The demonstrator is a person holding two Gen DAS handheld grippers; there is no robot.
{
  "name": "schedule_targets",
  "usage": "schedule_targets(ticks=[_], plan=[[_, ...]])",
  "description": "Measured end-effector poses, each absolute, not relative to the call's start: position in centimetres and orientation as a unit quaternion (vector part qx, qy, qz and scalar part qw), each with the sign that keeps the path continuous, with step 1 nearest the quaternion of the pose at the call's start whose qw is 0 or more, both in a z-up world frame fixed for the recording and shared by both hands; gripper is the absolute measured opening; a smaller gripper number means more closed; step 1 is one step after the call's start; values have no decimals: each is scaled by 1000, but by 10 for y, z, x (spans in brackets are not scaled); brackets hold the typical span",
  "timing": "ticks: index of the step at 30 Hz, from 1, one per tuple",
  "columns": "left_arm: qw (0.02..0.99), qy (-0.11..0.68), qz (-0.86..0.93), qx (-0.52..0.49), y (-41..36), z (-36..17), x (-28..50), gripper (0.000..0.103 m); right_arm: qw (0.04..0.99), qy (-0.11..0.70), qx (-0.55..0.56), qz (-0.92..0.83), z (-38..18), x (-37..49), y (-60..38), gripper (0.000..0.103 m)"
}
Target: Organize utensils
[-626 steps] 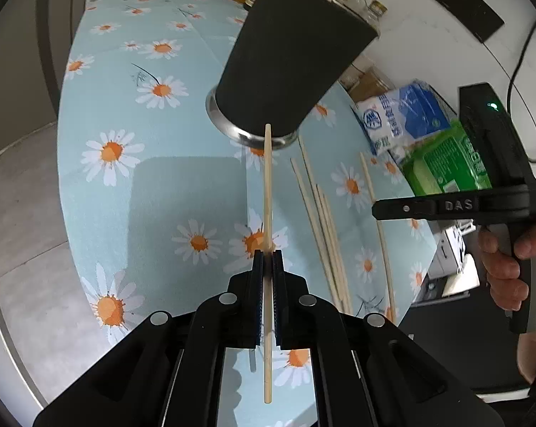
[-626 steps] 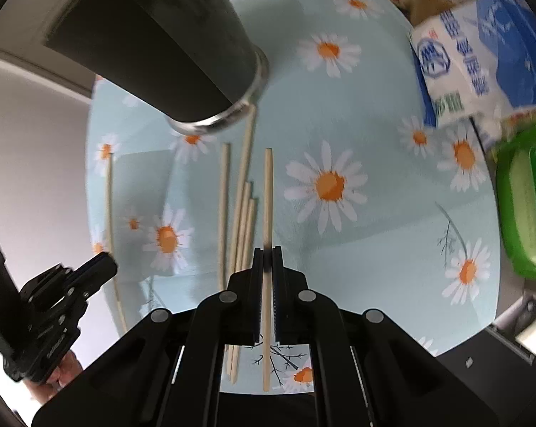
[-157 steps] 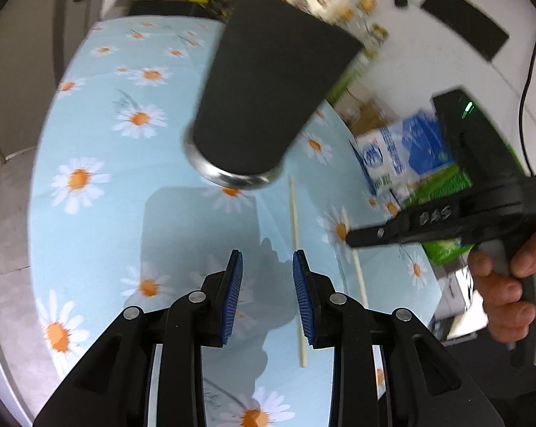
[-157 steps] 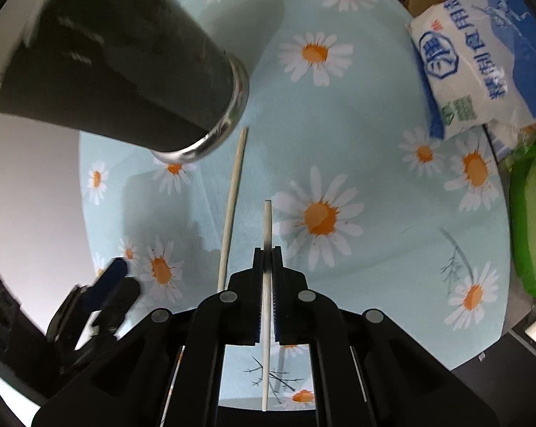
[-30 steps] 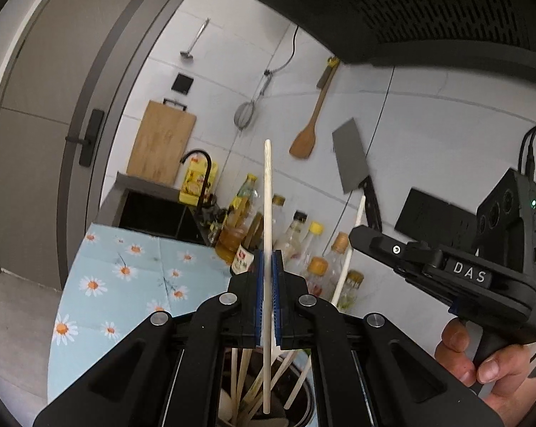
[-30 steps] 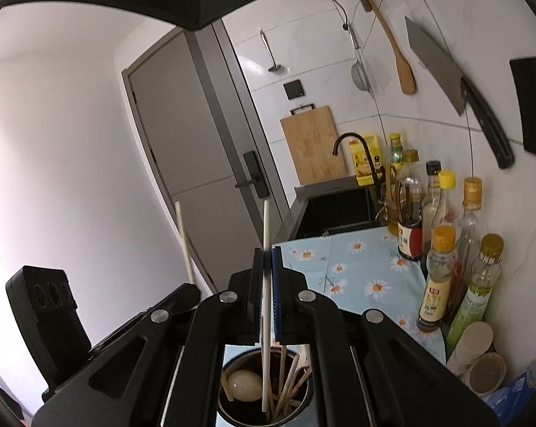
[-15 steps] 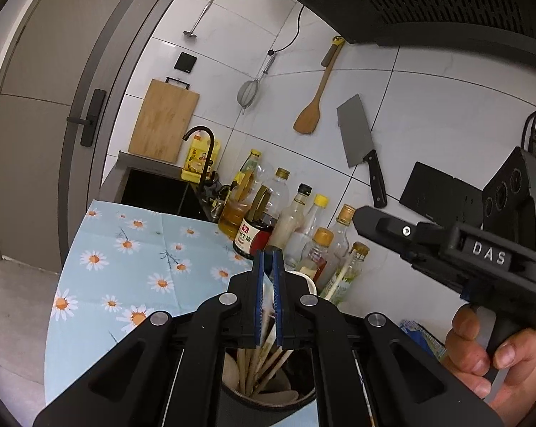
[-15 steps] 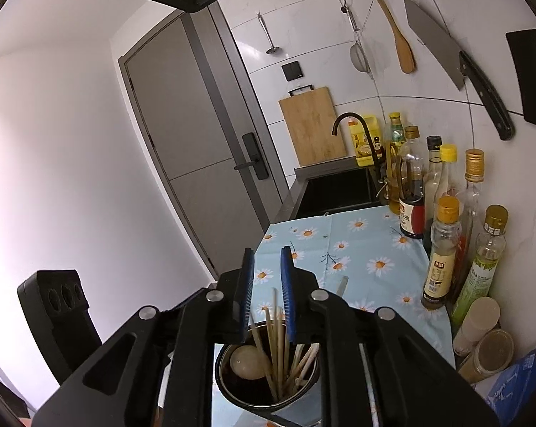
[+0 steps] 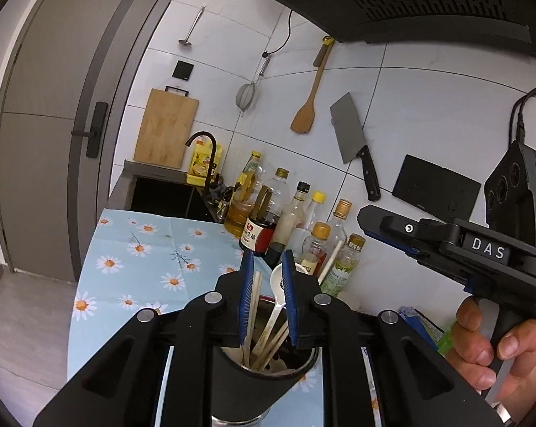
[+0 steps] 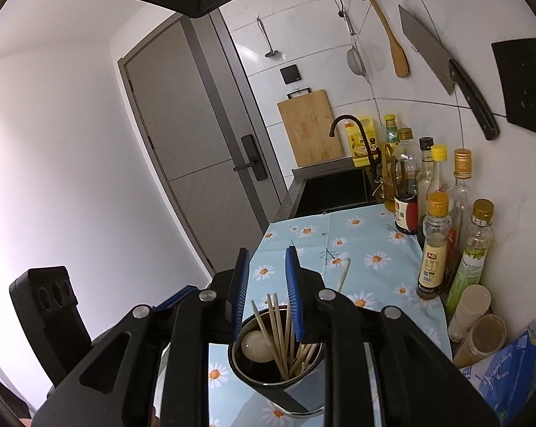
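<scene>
Both chopsticks (image 10: pixel 278 323) now stand in the cup (image 10: pixel 268 377) on the daisy-print tablecloth (image 10: pixel 360 249).

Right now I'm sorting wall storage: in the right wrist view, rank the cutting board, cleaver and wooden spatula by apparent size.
1. cutting board
2. cleaver, nearer the camera, so unsure
3. wooden spatula, long like the cleaver, but slimmer
</scene>
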State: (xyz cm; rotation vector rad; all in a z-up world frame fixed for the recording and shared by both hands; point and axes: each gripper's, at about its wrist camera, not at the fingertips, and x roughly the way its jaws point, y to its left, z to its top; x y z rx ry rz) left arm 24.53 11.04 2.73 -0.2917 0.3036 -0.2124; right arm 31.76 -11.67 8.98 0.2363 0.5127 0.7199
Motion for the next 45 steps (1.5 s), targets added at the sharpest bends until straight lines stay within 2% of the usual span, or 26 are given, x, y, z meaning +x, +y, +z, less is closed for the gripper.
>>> schedule_targets(ticks=[3, 5, 8, 10, 15, 17, 18, 20, 21, 32, 45], plan=[[973, 154, -104, -139, 113, 32, 236, 18, 900, 246, 113, 342, 93, 309, -120, 31], [974, 154, -101, -134, 115, 36, 227, 28, 901, 249, 113, 335, 93, 302, -124, 39], [974, 156, -100, -129, 120, 41, 212, 32, 904, 259, 105, 323, 92, 291, -128, 45], [974, 160, -94, -129, 124, 42, 201, 41, 906, 263, 100, 315, 91, 285, -131, 48], [973, 179, -86, -121, 129, 40, 175, 56, 909, 269, 97, 302, 84, 258, -146, 67], [974, 184, -79, -107, 126, 41, 163, 63, 910, 269, 94, 301, 82, 246, -152, 83], [974, 184, -78, -103, 124, 41, 157, 69, 910, 269, 91, 301, 81, 240, -155, 86], [977, 181, -64, -94, 118, 40, 143, 93, 911, 268, 83, 302, 79, 231, -161, 95], [979, 179, -53, -85, 114, 39, 136, 97, 911, 267, 78, 303, 78, 225, -165, 97], [978, 193, -33, -68, 58, 34, 90, 96, 909, 260, 56, 320, 72, 175, -215, 98], [973, 219, -3, -75, 22, 15, 48, 96, 900, 282, 35, 331, 32, 145, -251, 98]])
